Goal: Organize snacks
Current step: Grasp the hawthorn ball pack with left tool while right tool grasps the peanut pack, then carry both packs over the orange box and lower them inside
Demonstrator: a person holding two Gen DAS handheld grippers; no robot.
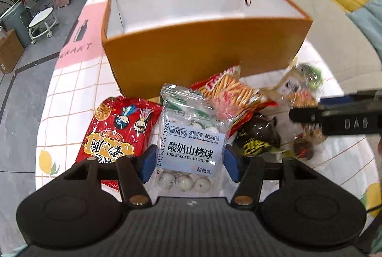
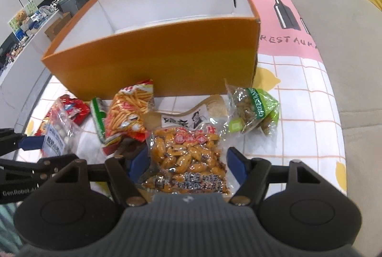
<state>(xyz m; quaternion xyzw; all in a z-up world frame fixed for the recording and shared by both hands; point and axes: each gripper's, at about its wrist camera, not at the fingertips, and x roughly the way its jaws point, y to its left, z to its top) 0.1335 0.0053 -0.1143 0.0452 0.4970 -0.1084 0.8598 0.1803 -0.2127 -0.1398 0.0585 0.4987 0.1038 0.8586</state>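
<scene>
Between the left gripper (image 1: pixel 189 162)'s blue fingers (image 1: pixel 147 165): one clear bag of yogurt-coated hawthorn balls (image 1: pixel 191 137), both pads pressed to its side edges, bag upright and lifted off the desk (image 1: pixel 71 89). Fingers roughly two-thirds apart, spanning the bag's width.

Between the right gripper (image 2: pixel 185 165)'s fingers (image 2: pixel 235 166): one clear pack of orange-brown glazed nuts (image 2: pixel 188 156), pads touching both edges, gripped at a middling spread.

Left of the left fingers, flat on the desk: one red cartoon-printed packet (image 1: pixel 117 130). Just beyond and to the right of the left fingers: one red bag of stick crisps (image 1: pixel 229 89), with one dark wrapper with yellow lettering (image 1: pixel 255 140) just right of the fingers. Beyond the right fingers: one beige cracker packet (image 2: pixel 191 117); farther right, one green-labelled bag (image 2: pixel 250 111). A green-edged packet (image 2: pixel 98 113) beside the stick crisps, contents unclear.

Beyond all the snacks: one open orange box (image 2: pixel 167 51), white inside, nothing visible in it.

Seven snack packs counted; two gripped, five lying on the desk in front of the box.
</scene>
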